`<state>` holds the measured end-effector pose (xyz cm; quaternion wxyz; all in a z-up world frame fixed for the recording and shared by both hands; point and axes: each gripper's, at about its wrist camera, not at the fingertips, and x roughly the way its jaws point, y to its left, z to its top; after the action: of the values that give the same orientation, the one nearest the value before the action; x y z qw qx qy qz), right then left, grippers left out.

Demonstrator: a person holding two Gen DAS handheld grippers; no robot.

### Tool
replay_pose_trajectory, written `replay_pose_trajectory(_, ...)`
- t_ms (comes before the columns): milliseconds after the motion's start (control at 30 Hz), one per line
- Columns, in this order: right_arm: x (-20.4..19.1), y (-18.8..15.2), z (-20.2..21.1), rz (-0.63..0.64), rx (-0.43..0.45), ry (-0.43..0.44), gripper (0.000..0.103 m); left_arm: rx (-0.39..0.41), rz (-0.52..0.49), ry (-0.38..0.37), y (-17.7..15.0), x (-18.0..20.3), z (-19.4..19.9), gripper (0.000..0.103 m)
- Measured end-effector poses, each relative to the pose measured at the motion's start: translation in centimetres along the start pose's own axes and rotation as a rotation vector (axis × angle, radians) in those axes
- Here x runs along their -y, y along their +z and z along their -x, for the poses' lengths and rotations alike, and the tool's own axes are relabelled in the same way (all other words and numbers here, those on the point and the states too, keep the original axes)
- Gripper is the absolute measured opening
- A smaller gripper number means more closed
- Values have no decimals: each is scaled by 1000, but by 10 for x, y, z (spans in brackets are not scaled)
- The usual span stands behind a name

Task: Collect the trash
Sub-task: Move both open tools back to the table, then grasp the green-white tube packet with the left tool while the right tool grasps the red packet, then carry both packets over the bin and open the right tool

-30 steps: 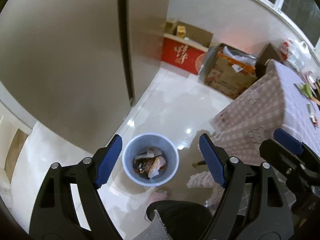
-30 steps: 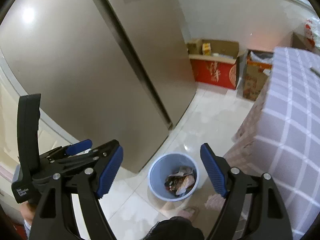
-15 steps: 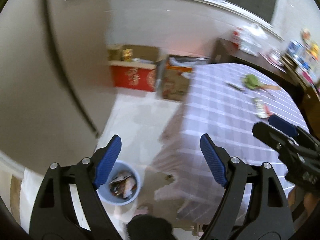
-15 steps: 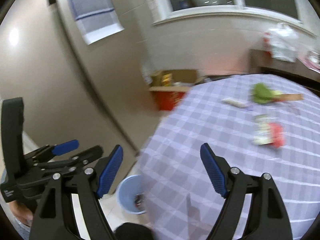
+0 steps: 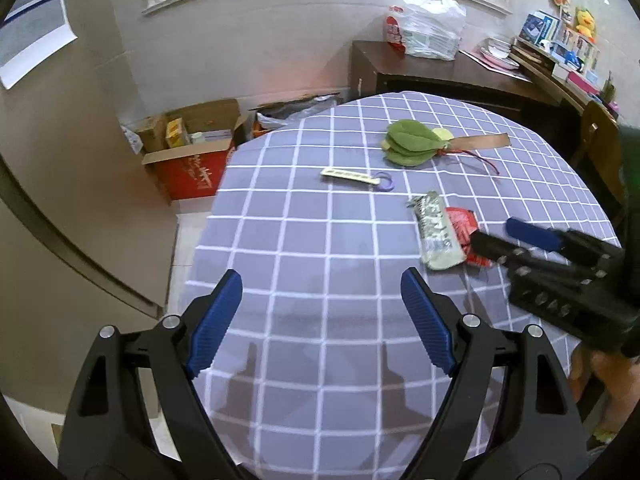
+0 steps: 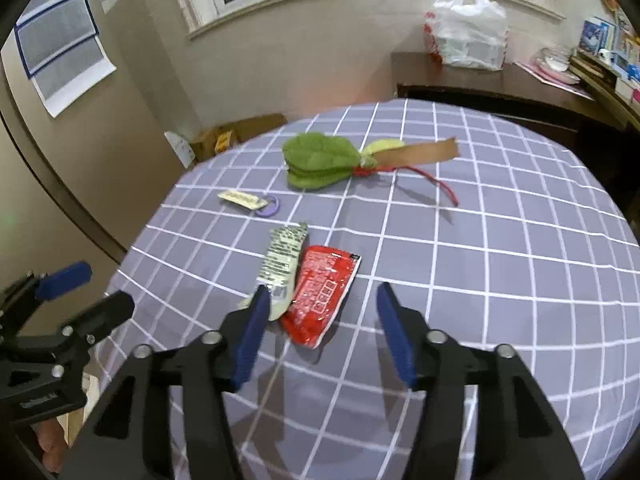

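A red wrapper (image 6: 320, 292) and a silver printed wrapper (image 6: 282, 264) lie side by side on the purple checked tablecloth (image 6: 480, 280). My right gripper (image 6: 322, 310) hangs just above the red wrapper, its jaws closing, with the wrapper below and between them but the pads not touching it. In the left wrist view the same silver wrapper (image 5: 438, 232) and red wrapper (image 5: 464, 220) lie to the right, by the right gripper (image 5: 500, 236). My left gripper (image 5: 320, 312) is open and empty over bare cloth. A small strip packet with a purple ring (image 5: 352, 176) lies farther back.
A green leaf-shaped fan (image 6: 320, 158) with a brown handle rests at the table's far side. Cardboard boxes (image 5: 192, 148) stand on the floor beyond the table. A dark sideboard (image 5: 440, 76) carries a plastic bag (image 5: 432, 28). A wooden chair (image 5: 600, 144) is at the right.
Both grippers have swung away from the blue bin on the floor to over the table. The right jaws have narrowed; the left jaws stay wide.
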<state>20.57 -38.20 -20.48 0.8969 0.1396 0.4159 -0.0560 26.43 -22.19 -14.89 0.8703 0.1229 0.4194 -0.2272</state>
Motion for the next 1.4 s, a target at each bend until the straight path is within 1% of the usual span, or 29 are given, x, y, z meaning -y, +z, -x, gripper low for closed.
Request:
replay_pose_trajectory(33, 0, 0, -5, 9, -9, -2, 44, -4, -3, 0, 3, 3, -5, 80)
replay_pose_trajectory(67, 0, -4, -7, 11, -18, 9, 33, -9, -8, -2, 5, 7, -10, 80)
replay_pose_trajectory(100, 1, -7, -7, 9, -25, 50, 27, -12, -12, -8, 7, 11, -13, 80)
replay_pose_trajectory(133, 2, -7, -8, 11, -25, 65, 27, -14, -15, -15, 8, 15, -17, 80)
replay_pose_trajectory(233, 8, -8, -1, 20, 13, 7, 25, -24, -24, -40, 12, 30, -28, 80)
replay_pose_trajectory(367, 32, -10, 3, -46, 41, -2, 25, -49, -25, -79, 18, 50, -49, 80)
replay_pose_trajectory(467, 43, -11, 5, -78, 52, 15, 25, -58, -24, -77, 22, 63, -60, 80)
replay_pose_trajectory(567, 46, -12, 7, -82, 56, 26, 25, -74, -14, -62, 26, 70, -71, 76)
replay_pose_trajectory(600, 46, -12, 7, -83, 54, 34, 25, -84, -19, -67, 26, 72, -75, 71)
replay_pose_trajectory(633, 46, -12, 6, -81, 53, 37, 25, -98, -27, -64, 26, 75, -79, 69)
replay_pose_trajectory(667, 45, -11, 6, -79, 52, 38, 25, -74, -46, -42, 26, 79, -79, 66)
replay_pose_trajectory(700, 44, -12, 6, -77, 51, 41, 25, -65, -50, -62, 25, 80, -78, 56)
replay_pose_trajectory(767, 41, -13, 6, -75, 48, 49, 25, -60, -57, -72, 25, 82, -75, 28)
replay_pose_trajectory(800, 39, -13, 7, -69, 45, 50, 25, -62, -60, -77, 25, 82, -74, 25)
replay_pose_trajectory(867, 33, -15, 9, -57, 43, 63, 25, -60, -61, -94, 24, 80, -70, 20)
replay_pose_trajectory(900, 30, -15, 11, -53, 43, 70, 25, -58, -59, -94, 22, 76, -66, 15)
replay_pose_trajectory(967, 23, -17, 15, -43, 43, 83, 25, -64, -33, -91, 17, 67, -57, 14)
replay_pose_trajectory(1167, -7, -23, 31, -23, 41, 132, 25, -37, 12, -99, -8, 35, -25, 12)
replay_pose_trajectory(1267, -31, -29, 40, -1, 41, 155, 25, -21, 58, -106, -22, 10, -7, 12)
replay_pose_trajectory(1400, -78, -41, 51, 53, 35, 200, 25, 5, 117, -92, -41, -28, 23, 12)
